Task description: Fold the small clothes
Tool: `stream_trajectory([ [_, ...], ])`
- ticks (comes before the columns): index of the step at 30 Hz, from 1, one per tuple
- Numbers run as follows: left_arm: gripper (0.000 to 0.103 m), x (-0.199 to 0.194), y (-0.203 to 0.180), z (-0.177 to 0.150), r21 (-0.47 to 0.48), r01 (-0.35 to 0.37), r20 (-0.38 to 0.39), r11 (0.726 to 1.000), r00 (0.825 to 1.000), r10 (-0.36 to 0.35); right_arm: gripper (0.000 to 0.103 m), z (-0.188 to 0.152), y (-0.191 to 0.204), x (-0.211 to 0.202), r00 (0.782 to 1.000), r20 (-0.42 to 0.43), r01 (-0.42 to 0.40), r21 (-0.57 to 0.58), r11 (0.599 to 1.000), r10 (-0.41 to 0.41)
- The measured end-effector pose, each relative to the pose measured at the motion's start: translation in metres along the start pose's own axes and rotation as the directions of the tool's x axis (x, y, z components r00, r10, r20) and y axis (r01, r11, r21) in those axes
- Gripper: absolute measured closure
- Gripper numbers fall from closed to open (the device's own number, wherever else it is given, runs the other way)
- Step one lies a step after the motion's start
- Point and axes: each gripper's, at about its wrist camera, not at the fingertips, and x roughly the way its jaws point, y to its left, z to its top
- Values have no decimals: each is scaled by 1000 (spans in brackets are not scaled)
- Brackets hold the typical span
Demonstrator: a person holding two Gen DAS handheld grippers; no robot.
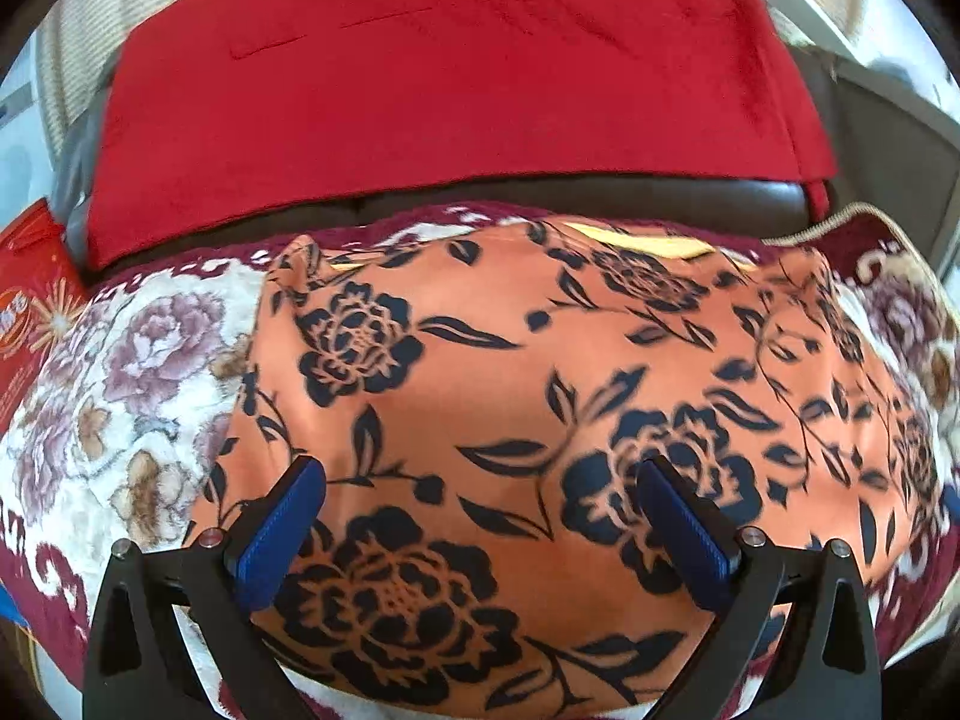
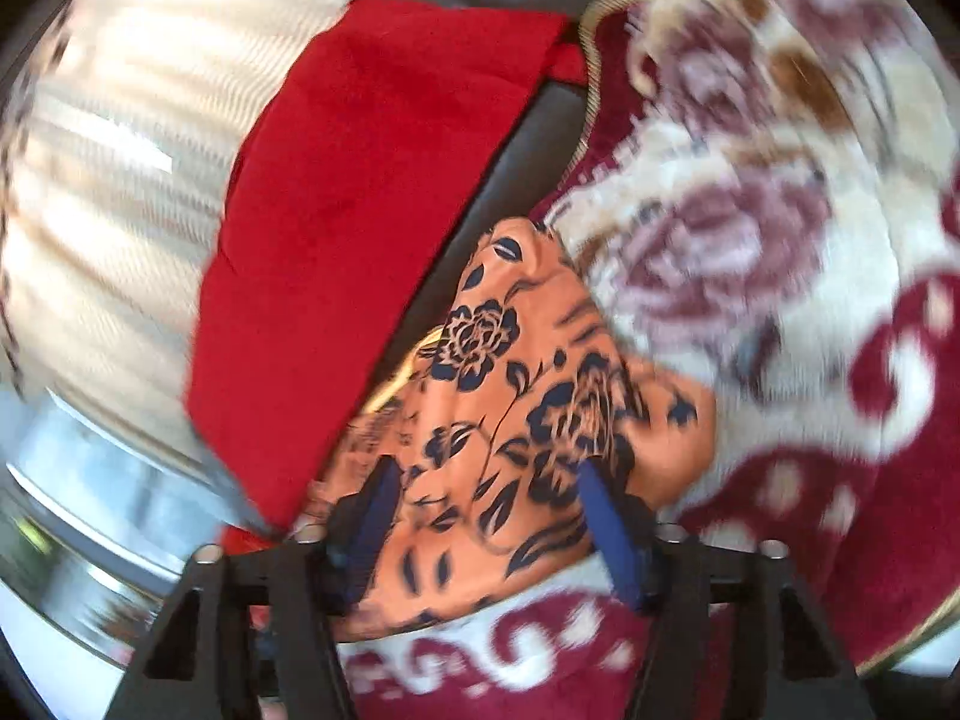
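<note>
Both our claws hang over the orange floral garment [image 1: 540, 372] — the left gripper [image 1: 480, 468] spread wide above its near half, blue pads [image 1: 282, 534] clear of the cloth. Our right gripper [image 2: 486, 480] is also parted, straddling a bunched end of it, though blur hides any contact. We see the garment lying on a maroon-and-cream rose blanket [image 1: 120, 372], near a red cloth [image 1: 456, 96] draped beyond.

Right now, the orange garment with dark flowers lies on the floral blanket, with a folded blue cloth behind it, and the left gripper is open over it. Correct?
Not quite: the cloth behind the orange garment is red, not blue, as the left wrist view shows. The garment does lie on the floral blanket, with the left gripper open over it.
</note>
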Motion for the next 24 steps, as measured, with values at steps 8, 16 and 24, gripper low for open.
stream_trajectory([
  [8,0,27,-16,-5,68,-32,-49,997,998,36,34,2,-14,2,991,54,-129,107,986,123],
  [16,0,34,-14,-6,40,-34,-28,999,999,35,70,20,-35,41,999,1,44,154,987,-45],
  [24,0,25,-18,-8,42,-44,0,998,999,44,69,55,28,73,999,43,-17,2,1000,17],
])
